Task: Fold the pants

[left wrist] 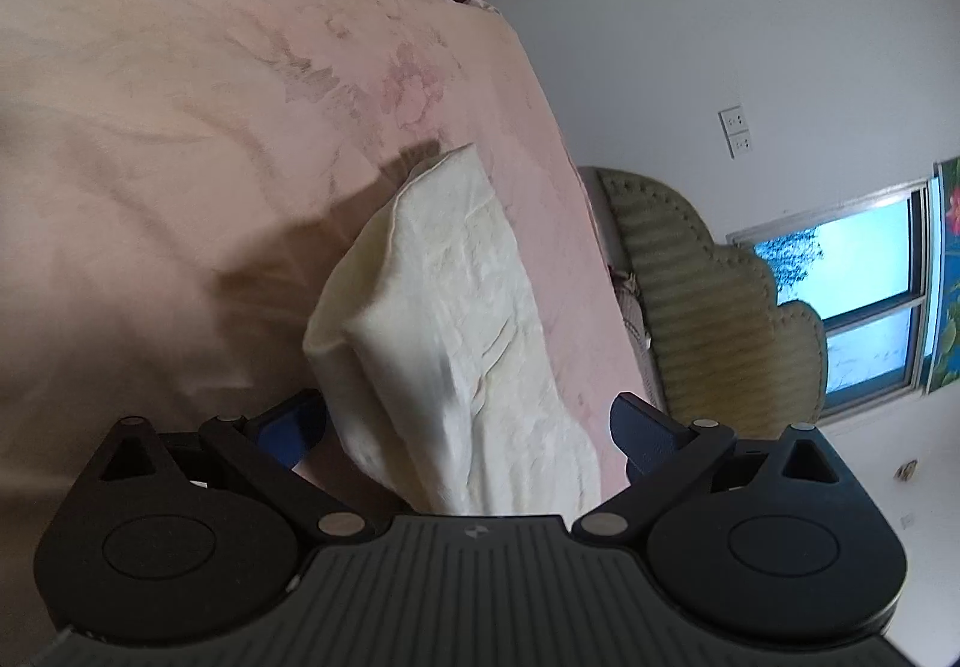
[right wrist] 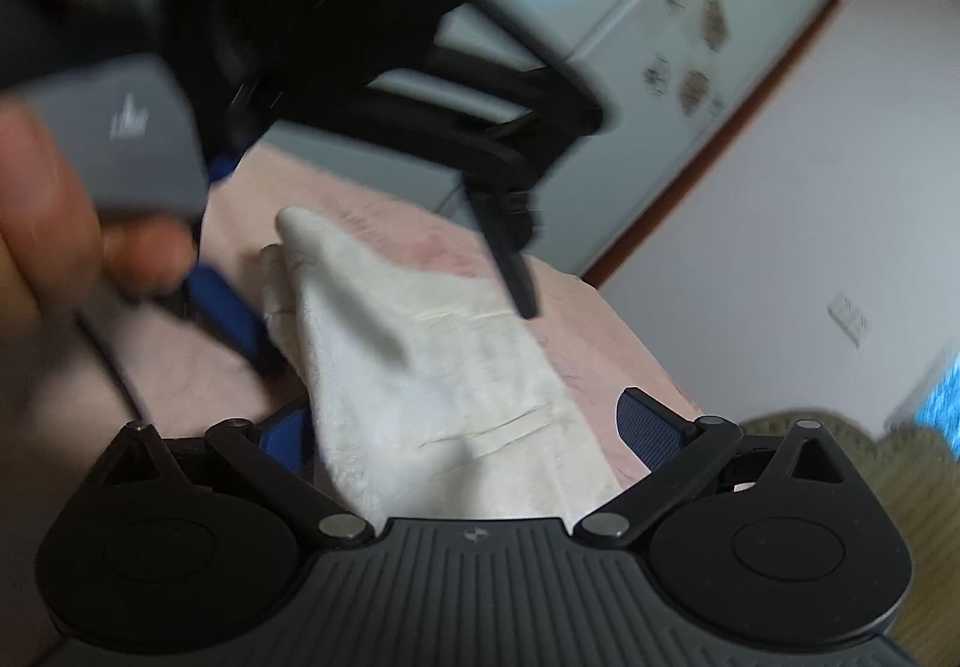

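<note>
Pink bed (left wrist: 180,138) — one folded pants (left wrist: 456,319), two open hand-held grippers (left wrist: 468,427).

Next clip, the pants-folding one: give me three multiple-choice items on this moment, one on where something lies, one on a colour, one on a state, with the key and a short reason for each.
1. Where do the pants lie?
A. on the pink bedspread
B. on the wicker chair
C. on the floor

2. What colour are the left gripper finger pads?
A. red
B. blue
C. yellow

3. How does the right gripper stand?
A. shut on the pants
B. shut on nothing
C. open, fingers either side of the pants

Key:
1 A, the cream cloth rests as a folded bundle on the pink cover, the chair stands beyond the bed edge.
2 B, both pads show blue against the black linkage.
3 C, the right wrist view shows the pads wide apart with the cloth passing between them.
</note>
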The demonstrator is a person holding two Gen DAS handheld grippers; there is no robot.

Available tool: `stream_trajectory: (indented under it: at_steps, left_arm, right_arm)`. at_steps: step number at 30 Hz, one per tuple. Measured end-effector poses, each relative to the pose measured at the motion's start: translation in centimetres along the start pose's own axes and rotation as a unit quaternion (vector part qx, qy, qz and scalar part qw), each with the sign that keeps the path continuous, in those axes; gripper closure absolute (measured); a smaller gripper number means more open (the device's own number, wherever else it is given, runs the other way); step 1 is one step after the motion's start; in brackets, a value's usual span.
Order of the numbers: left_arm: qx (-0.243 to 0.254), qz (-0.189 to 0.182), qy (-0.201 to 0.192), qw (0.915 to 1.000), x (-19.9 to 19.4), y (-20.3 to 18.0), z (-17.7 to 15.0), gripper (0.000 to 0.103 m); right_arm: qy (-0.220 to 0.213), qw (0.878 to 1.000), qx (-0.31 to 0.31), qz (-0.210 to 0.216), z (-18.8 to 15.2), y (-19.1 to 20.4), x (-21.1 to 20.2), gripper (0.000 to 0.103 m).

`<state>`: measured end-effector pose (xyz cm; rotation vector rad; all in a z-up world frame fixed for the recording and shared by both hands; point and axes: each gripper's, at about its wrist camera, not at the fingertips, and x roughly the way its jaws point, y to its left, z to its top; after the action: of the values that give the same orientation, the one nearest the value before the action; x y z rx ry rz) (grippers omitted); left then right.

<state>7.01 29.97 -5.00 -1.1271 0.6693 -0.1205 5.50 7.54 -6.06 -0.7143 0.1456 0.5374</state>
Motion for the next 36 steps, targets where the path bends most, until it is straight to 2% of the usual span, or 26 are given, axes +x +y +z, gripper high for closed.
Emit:
stream_trajectory:
  at_steps: [4,6,9,12,14,15,17,21,24,26,29,32,34,35,36]
  left_arm:
    - [0.005,0.005,-0.002,1.0000,1.9,-0.9,0.7,0.001]
    - [0.016,0.018,0.000,0.9997,2.7,-1.4,0.8,0.002]
    - [0.047,0.029,0.001,0.9985,3.2,-2.1,0.9,0.005]
    - [0.078,0.045,-0.001,0.9959,3.4,-2.5,1.0,0.022]
    - [0.086,0.053,-0.004,0.9949,3.4,-2.3,1.1,0.042]
    - [0.088,0.056,-0.008,0.9945,3.4,-2.2,1.0,0.048]
    - [0.104,0.067,-0.015,0.9922,3.5,-2.0,0.8,0.070]
    - [0.153,0.091,-0.039,0.9833,3.3,-2.4,-0.2,0.082]
    - [0.196,0.109,-0.055,0.9731,3.2,-3.4,-1.0,0.087]
    - [0.227,0.119,-0.071,0.9641,2.9,-4.1,-1.9,0.087]
    - [0.277,0.124,-0.096,0.9479,2.1,-5.7,-3.4,0.088]
    - [0.330,0.122,-0.122,0.9280,1.6,-7.8,-5.2,0.088]
    - [0.368,0.118,-0.136,0.9123,1.5,-9.2,-6.6,0.088]
    - [0.386,0.112,-0.138,0.9053,1.4,-9.9,-7.4,0.088]
    - [0.400,0.107,-0.138,0.8995,1.4,-10.5,-8.0,0.088]
  right_arm:
    - [0.001,0.999,0.051,0.015,0.1,-2.1,-0.3,0.001]
    - [0.006,0.998,0.052,0.029,0.1,-2.6,-0.5,0.001]
    - [0.015,0.994,0.041,0.102,0.0,-3.6,-1.5,0.000]
    - [0.003,0.985,0.084,0.152,-0.2,-6.4,-2.6,0.001]
    - [-0.002,0.974,0.135,0.179,-0.5,-8.9,-2.8,0.001]
    - [-0.005,0.969,0.160,0.187,-0.8,-10.0,-2.7,0.001]
    - [0.007,0.967,0.190,0.170,-1.3,-11.2,-2.1,0.001]
    - [0.079,0.976,0.172,0.107,-2.6,-10.5,0.8,0.001]
    - [0.121,0.978,0.135,0.103,-3.6,-8.5,2.9,0.001]
    - [0.112,0.980,0.134,0.099,-3.5,-8.2,2.9,0.001]
    - [0.085,0.979,0.147,0.116,-3.1,-9.1,2.2,0.002]
    - [0.077,0.975,0.169,0.118,-3.2,-10.0,2.2,0.017]
    - [0.081,0.974,0.169,0.129,-3.3,-10.2,2.7,0.033]
    - [0.085,0.972,0.171,0.138,-3.4,-10.3,3.1,0.045]
    - [0.085,0.970,0.176,0.148,-3.3,-10.6,3.5,0.052]
